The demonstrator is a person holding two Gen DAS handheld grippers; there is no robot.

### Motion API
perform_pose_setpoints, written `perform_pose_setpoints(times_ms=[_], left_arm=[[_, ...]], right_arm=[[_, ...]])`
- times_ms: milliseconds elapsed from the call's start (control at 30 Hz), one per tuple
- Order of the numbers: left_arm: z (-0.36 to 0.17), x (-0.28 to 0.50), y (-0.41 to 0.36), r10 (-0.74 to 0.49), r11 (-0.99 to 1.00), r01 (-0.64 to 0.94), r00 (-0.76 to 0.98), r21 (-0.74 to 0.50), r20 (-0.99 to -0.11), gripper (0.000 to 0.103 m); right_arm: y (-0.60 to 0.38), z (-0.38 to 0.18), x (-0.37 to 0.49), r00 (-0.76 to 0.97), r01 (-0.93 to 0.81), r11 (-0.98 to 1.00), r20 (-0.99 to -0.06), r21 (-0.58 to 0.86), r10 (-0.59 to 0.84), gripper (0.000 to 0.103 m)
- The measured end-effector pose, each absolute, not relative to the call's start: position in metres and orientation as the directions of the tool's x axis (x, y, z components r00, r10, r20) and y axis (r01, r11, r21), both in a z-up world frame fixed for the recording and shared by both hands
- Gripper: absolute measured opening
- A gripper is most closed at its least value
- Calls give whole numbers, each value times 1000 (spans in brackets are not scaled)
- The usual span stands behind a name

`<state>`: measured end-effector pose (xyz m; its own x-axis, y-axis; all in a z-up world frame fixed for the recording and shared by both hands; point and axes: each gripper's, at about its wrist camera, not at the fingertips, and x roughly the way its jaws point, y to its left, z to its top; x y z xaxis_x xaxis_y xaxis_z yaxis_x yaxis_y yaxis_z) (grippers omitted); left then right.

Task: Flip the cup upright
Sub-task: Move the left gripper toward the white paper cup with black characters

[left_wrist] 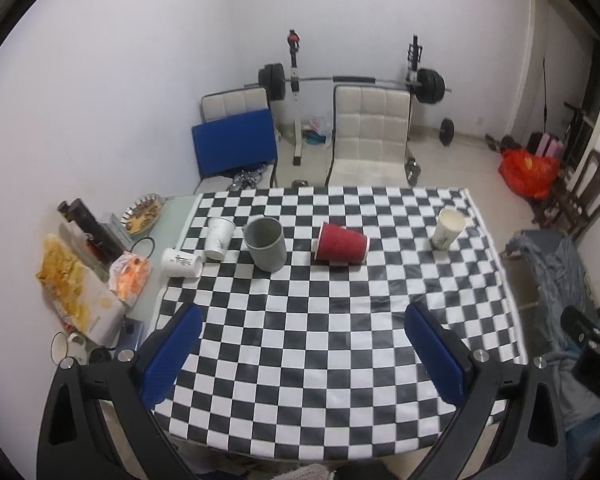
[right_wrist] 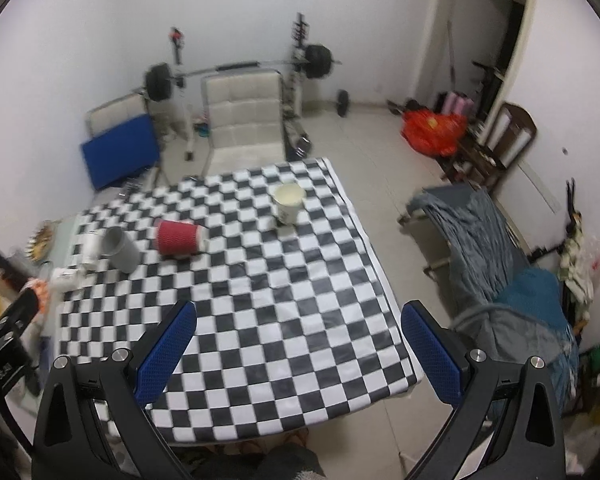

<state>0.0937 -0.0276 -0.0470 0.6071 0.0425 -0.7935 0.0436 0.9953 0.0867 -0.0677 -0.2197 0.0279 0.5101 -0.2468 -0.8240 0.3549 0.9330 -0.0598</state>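
Hard to see: the right wrist view is blurred; clutter along the table's left edge is partly cut off.
Around: a grey cylindrical mug [left_wrist: 266, 249] and a white paper cup [left_wrist: 219, 237] stand left of the task cup; a cream paper cup [left_wrist: 447, 228] stands far right on the black-and-white checkered tablecloth [left_wrist: 320, 340].
Red ribbed paper cup [left_wrist: 341, 243]: on its side, mid-table, well beyond both tongs.
Left gripper [left_wrist: 303, 330]: blue pads spread, holding nothing.
Right gripper [right_wrist: 299, 326]: spread, holding nothing.

"DAS" on black device [left_wrist: 598, 372] (letters cut off)
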Motion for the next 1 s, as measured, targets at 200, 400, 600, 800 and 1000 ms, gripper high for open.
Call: perform_pose_setpoints(times_ms=[200,400,600,800,1000], left_arm=[[-111,109,-51,39,987,107,557,119,-830,103],[-157,132,-86,46,985,122,498,123,-866,103],[-192,168,-130,64,988,99,454,122,-889,103],[-225,208,-170,70,990,83,413,114,-908,103],[-256,241,-200,73,988,97,399,121,-914,103]], right_arm=[[-258,-52,-36,409,421,903,-870,-87,-274,103],[-293,-115,-4,356,428,898,-895,-100,-269,103],[-337,-168,39,291,407,907,-926,-106,-239,103],[-381,-212,83,234,382,918,-949,-108,-210,103],[-411,-248,121,201,356,928,-960,-112,-193,103]])
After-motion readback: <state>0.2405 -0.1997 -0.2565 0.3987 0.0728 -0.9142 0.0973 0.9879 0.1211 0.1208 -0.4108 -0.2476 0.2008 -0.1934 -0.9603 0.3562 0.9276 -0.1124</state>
